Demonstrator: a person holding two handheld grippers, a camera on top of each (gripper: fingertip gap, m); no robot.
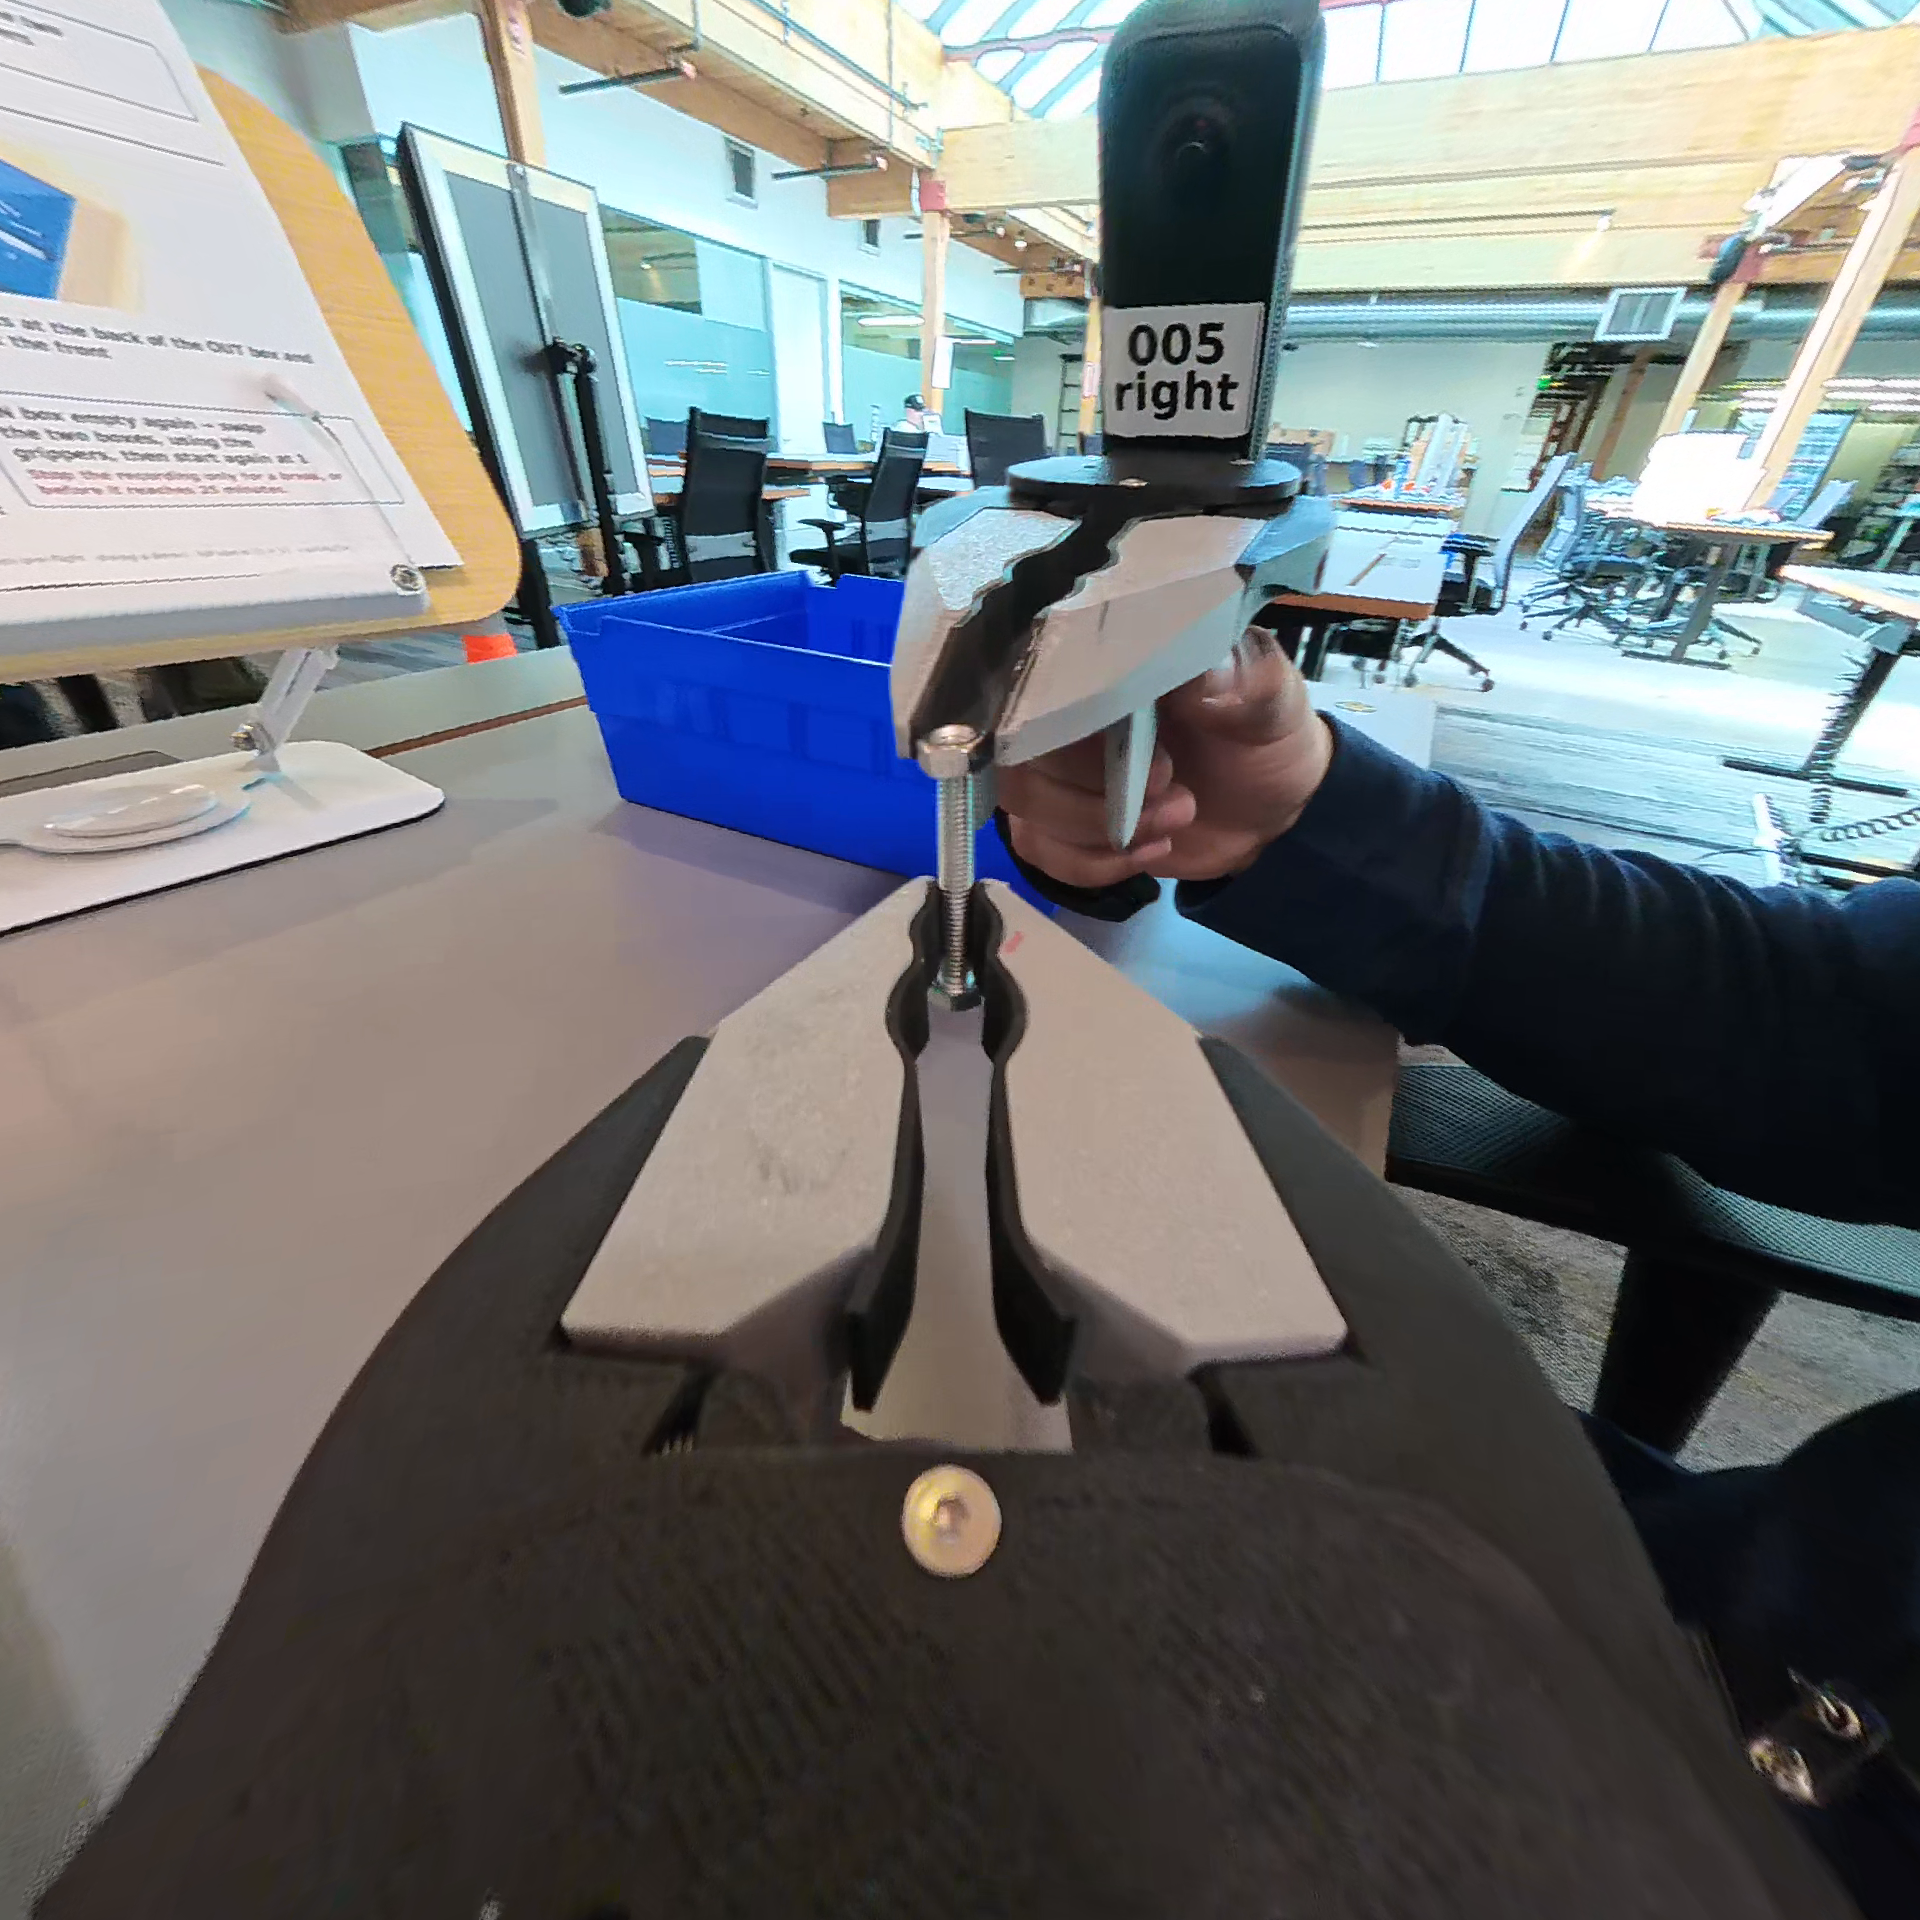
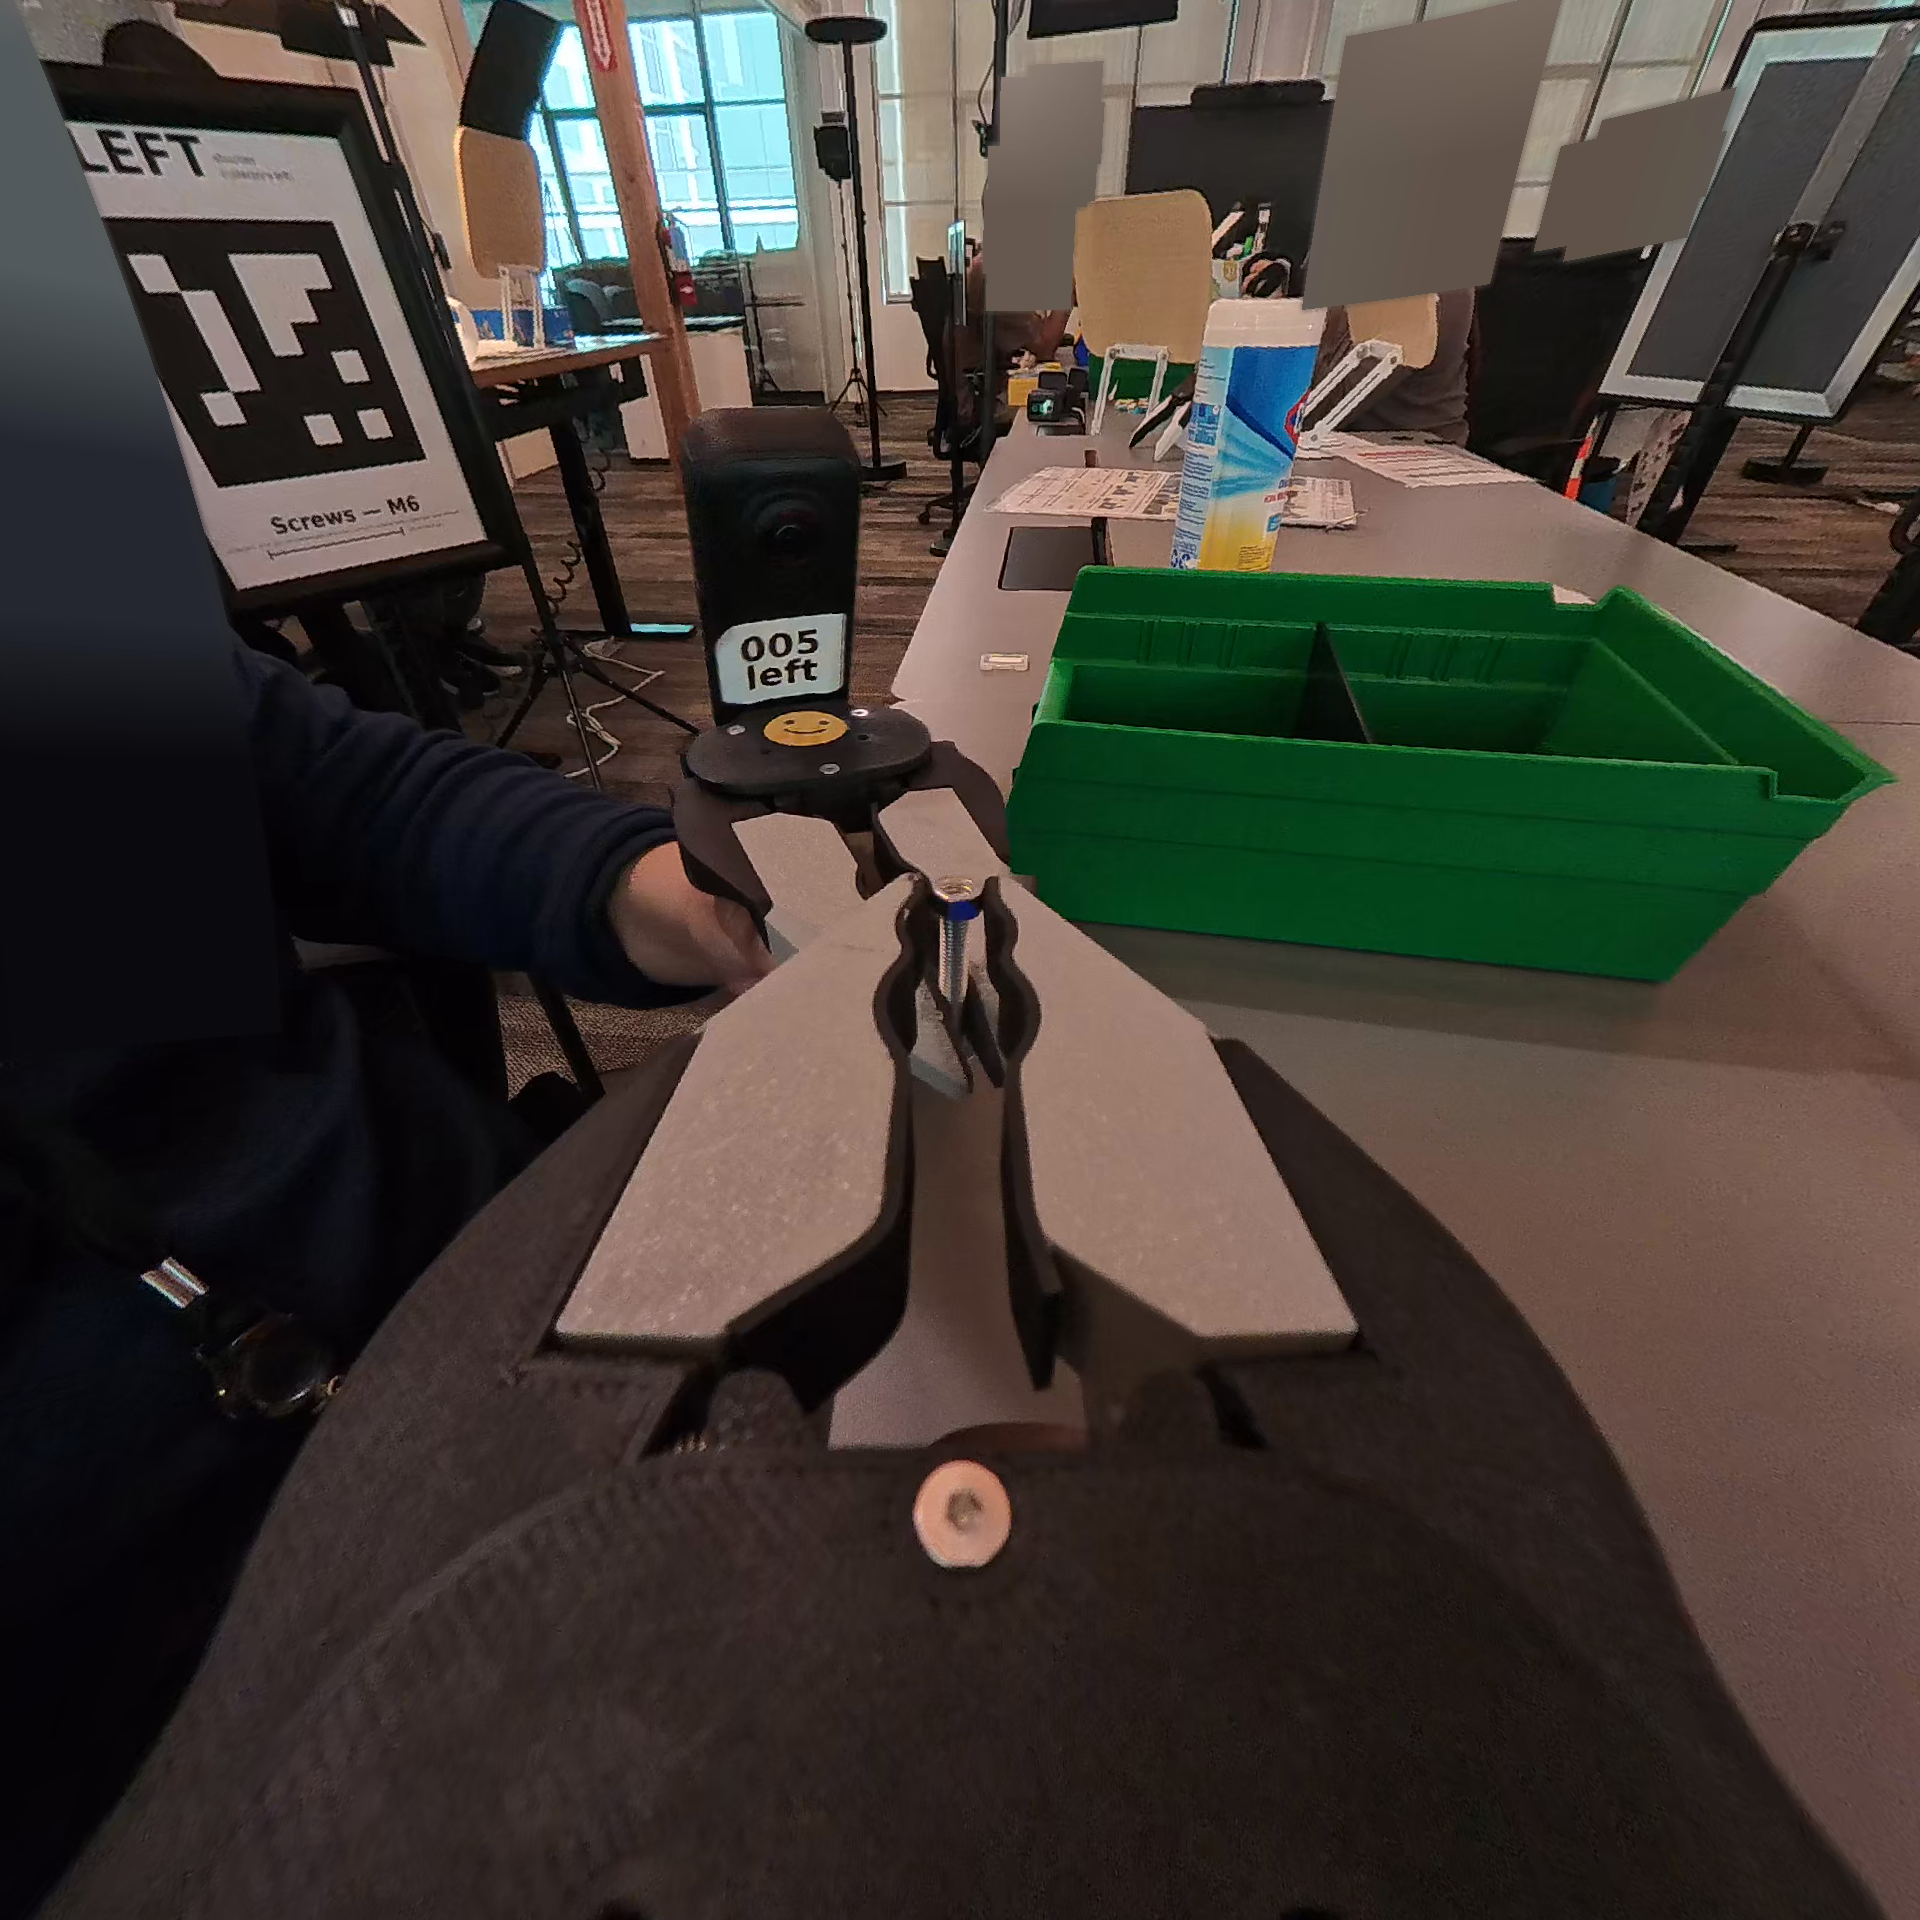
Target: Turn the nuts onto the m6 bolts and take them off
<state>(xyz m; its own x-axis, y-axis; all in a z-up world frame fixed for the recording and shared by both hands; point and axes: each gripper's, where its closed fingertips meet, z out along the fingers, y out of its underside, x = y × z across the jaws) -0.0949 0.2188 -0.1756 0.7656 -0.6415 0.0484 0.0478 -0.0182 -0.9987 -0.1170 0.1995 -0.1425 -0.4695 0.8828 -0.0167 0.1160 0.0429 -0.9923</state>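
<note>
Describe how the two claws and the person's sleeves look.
Each claw, left claw and right claw, has two pale grey wedge fingers with wavy black pads on a textured black body. Each carries an upright black camera with a white label. Both sleeves are dark navy.

An open-plan office used as a workshop: exposed timber beams (image 1: 1049, 166) under skylights, rows of long desks with black swivel chairs (image 1: 717, 499), glass-walled rooms, framed grey boards on stands (image 2: 1766, 239), and plastic parts bins, blue (image 1: 748, 696) and green (image 2: 1403, 769), on the grey table (image 2: 1558, 1195)
</note>
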